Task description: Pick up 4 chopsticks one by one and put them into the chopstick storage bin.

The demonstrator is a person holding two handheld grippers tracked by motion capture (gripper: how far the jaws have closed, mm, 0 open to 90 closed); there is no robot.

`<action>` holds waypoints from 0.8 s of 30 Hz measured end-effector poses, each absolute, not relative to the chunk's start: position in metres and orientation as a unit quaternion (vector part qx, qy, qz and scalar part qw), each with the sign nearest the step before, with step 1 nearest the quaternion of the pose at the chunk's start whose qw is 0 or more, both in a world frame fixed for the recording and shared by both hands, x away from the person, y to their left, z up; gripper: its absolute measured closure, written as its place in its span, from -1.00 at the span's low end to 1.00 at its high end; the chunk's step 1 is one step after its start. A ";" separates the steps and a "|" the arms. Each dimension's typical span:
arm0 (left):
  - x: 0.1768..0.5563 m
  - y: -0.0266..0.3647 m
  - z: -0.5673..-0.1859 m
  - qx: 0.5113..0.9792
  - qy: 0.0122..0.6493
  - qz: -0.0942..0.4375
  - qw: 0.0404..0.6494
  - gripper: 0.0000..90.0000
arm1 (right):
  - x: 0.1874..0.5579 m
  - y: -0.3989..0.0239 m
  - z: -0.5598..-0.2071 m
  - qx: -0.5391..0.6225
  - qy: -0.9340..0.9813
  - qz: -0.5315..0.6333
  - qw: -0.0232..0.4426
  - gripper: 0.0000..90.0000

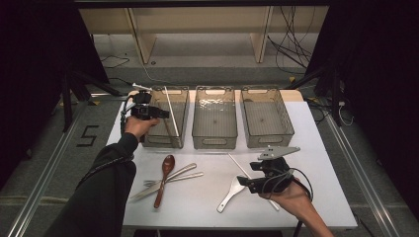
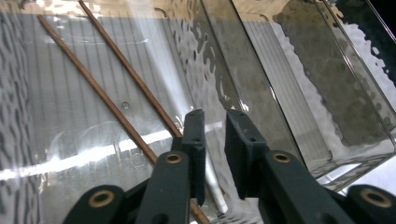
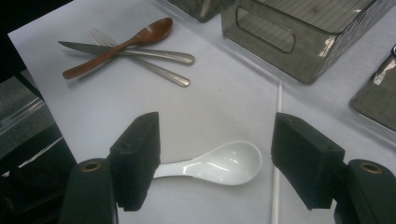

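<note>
Left tongs [image 2: 215,140] narrow, empty, over chopsticks [image 2: 116,79]; right tongs [image 3: 215,158] wide above white spoon [image 3: 219,163].

Lab recording rig, dark curtains [image 1: 29,74], floor cables [image 1: 291,44], marked floor

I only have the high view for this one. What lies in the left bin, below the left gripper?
Observer: Two brown chopsticks lie on the floor of the left bin.
Operator: Is the left gripper holding anything?
Observer: No. The left gripper shows a narrow gap between its jaws, with nothing in it.
Operator: And the right gripper?
Observer: The right gripper has its jaws wide apart above the white spoon, not clamped on it.
</note>
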State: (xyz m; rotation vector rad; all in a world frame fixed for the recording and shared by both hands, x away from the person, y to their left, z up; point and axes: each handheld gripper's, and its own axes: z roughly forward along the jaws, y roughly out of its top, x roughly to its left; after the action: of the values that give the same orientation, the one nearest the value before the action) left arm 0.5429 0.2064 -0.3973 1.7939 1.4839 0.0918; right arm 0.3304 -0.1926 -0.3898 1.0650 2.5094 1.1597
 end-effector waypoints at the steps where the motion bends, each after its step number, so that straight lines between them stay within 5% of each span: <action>1: 0.542 0.207 -0.397 0.707 0.585 0.037 0.395 0.68 | 0.330 -0.193 -0.390 0.358 0.844 0.390 0.090 -0.25; 11: 0.525 0.204 -0.382 0.706 0.562 0.036 0.430 0.00 | 0.331 -0.193 -0.390 0.360 0.844 0.389 0.090 -0.25; 24: 0.474 0.200 -0.355 0.712 0.495 0.032 0.496 -0.37 | 0.332 -0.193 -0.392 0.364 0.845 0.380 0.091 -0.25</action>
State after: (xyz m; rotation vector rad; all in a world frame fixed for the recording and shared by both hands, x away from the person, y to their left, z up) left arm 0.4737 0.1997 -0.3552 1.7256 1.1990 0.0766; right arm 0.3322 -0.1934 -0.3922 1.0820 2.5119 1.1288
